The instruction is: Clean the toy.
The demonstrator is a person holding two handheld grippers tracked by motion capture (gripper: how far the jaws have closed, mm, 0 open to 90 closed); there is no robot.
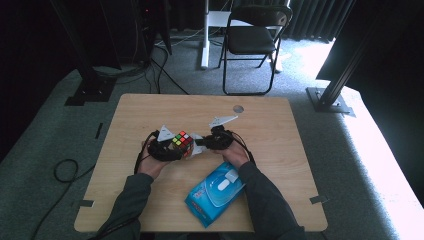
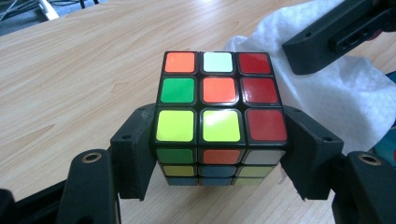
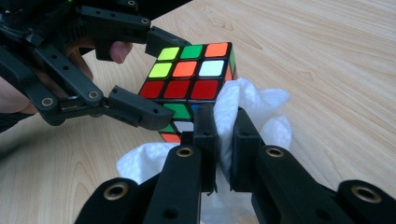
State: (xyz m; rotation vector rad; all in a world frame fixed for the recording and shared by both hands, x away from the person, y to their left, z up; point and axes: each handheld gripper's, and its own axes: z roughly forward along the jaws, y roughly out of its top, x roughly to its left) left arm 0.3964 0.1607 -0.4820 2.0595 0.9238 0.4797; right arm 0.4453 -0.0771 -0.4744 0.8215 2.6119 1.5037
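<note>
Two grippers meet near the middle of your table (image 1: 260,107). Your left gripper (image 2: 219,140) clamps the puzzle cube (image 2: 219,100) by two opposite sides, jaws partly spread to its width, and holds it just above the wood. Your right gripper (image 3: 223,123) has its jaws pinched nearly together on a fold of white wipe (image 3: 247,105), and that fold presses against the cube's near corner. The rest of the wipe trails onto the tabletop beneath. Between your forearms, close to the near edge, lies a blue wipe packet (image 1: 216,192). Beyond the cube, bare wood runs to the far edge, where a small round hole (image 1: 238,108) sits, and both side margins lie open. A folding chair (image 1: 252,42) stands well behind the table.
</note>
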